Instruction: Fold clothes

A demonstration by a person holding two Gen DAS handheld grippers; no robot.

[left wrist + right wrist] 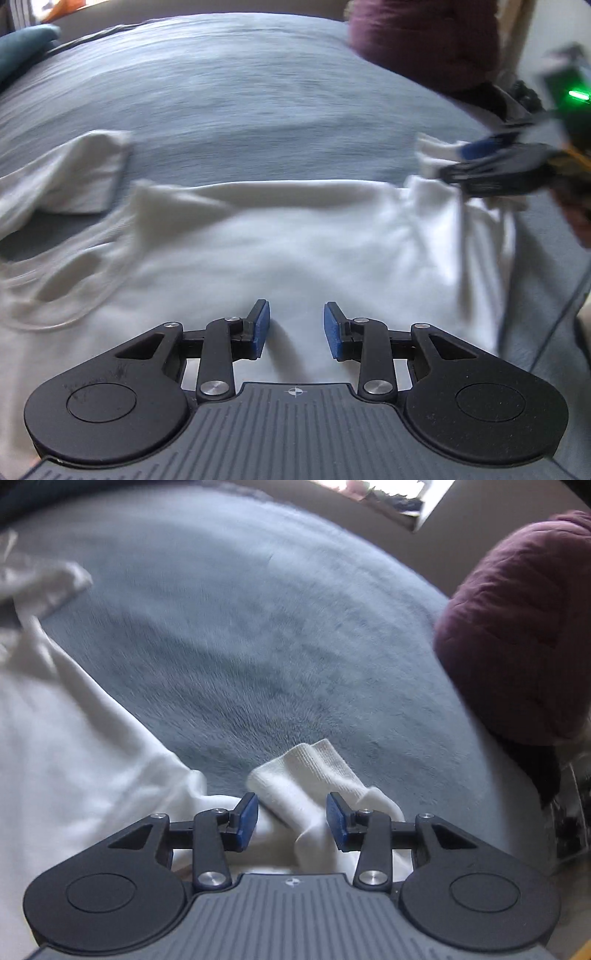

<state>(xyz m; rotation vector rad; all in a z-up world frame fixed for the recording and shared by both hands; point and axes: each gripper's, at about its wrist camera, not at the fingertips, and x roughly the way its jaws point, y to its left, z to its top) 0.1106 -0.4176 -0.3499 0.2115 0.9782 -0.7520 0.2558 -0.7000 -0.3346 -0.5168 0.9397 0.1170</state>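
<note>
Nearest your left wrist camera, your left gripper [296, 325] hangs with its blue-padded jaws parted and nothing between them, poised over the white long-sleeved cotton garment [258, 240] spread on the grey-blue plush bed cover [229, 92]. The garment's long axis runs side to side across that view, neckline towards the cover's left edge, one sleeve [85, 173] folded back near the collar. Whether the pads touch the cloth you cannot tell.

Your right gripper [291, 818] is released too: its jaws stand apart either side of the white ribbed cuff [314, 771], which lies loose between them, pressed by neither pad. The cuff points away from you, up the cover, towards its far right edge. In the left view the same gripper [491, 162] shows only as a blur at the garment's right end.

A maroon quilted cushion [524, 627] sits at the cover's far right edge, cut off by the frame. A teal fabric bundle [22, 48] lies at the far left corner, partly out of view. Motion blur softens both views.
</note>
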